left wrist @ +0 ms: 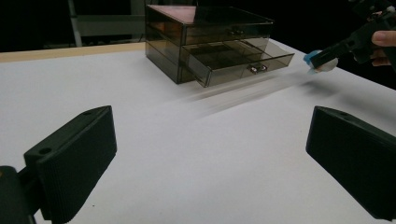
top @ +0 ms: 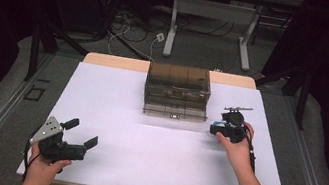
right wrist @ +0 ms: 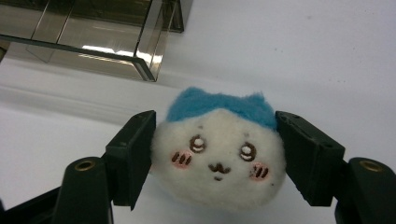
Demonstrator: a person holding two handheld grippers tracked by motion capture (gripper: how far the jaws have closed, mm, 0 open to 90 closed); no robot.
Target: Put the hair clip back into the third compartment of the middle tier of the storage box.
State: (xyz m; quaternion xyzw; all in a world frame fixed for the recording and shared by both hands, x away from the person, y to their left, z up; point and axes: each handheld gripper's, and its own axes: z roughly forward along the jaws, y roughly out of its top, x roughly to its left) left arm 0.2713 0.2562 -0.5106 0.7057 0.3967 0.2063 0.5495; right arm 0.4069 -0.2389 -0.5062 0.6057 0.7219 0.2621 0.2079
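Plush toy [right wrist: 218, 151], a small white round face with blue ears, pink cheeks and stitched eyes, sits squeezed between the two black jaws of the right claw [right wrist: 217, 154], one pad pressed into each of its sides. In the high view that right claw [top: 214, 129] hangs over the right half of the bench [top: 150, 166], toward the far edge, just off the front right corner of the smoked plastic drawer box [top: 177, 91]. From the left gripper view the toy [left wrist: 319, 59] shows as a blue and white lump at the tip of the far claw, lifted clear of the white bench top and apart from the drawer.

Drawer box stands at the middle of the far edge, dark and see-through, with its lower drawer [left wrist: 236, 63] pulled out toward the near side; the drawer's clear corner [right wrist: 144, 65] lies just beyond the toy in the right gripper view.

Left claw [top: 82, 134] rests near the near left corner of the bench, held in the person's left hand [top: 41, 165]. Its jaws stand wide apart with nothing between them, bare white bench showing in the gap, well away from the drawer box and the toy.
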